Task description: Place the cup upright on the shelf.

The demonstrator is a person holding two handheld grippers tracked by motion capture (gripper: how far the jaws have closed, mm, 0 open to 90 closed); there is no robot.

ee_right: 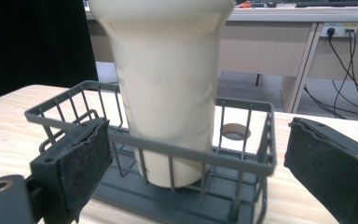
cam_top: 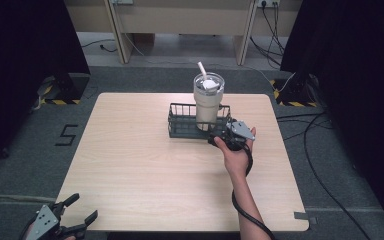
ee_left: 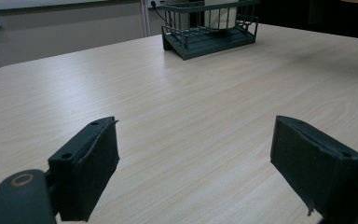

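The right hand-held gripper (cam_top: 228, 134) is at the near right corner of the dark wire basket (cam_top: 180, 116), which stands on the far half of the tabletop (cam_top: 145, 165). Inside the basket stands a cream tumbler (cam_top: 207, 102) with a clear lid and a white straw (cam_top: 201, 69). In the right gripper view the two jaws stand wide apart, and nothing is between the pads. The near rail of the basket (ee_right: 186, 154) crosses just in front of them, and the tumbler (ee_right: 168, 88) rises upright behind that rail, toward the right end of the basket.

I judge that the step in hand is the approach to the tumbler, before any grasp. The next move calls for lifting the jaws above the rail (otherwise they will close on the wire, not on the cup), then bringing them around the body of the tumbler and closing. The grip should be level, because the tall cup can tip against the basket wall.

The left hand-held gripper (cam_top: 67, 220) waits at the near left edge of the tabletop, well apart from the basket. Its jaws are wide open too and hold nothing.
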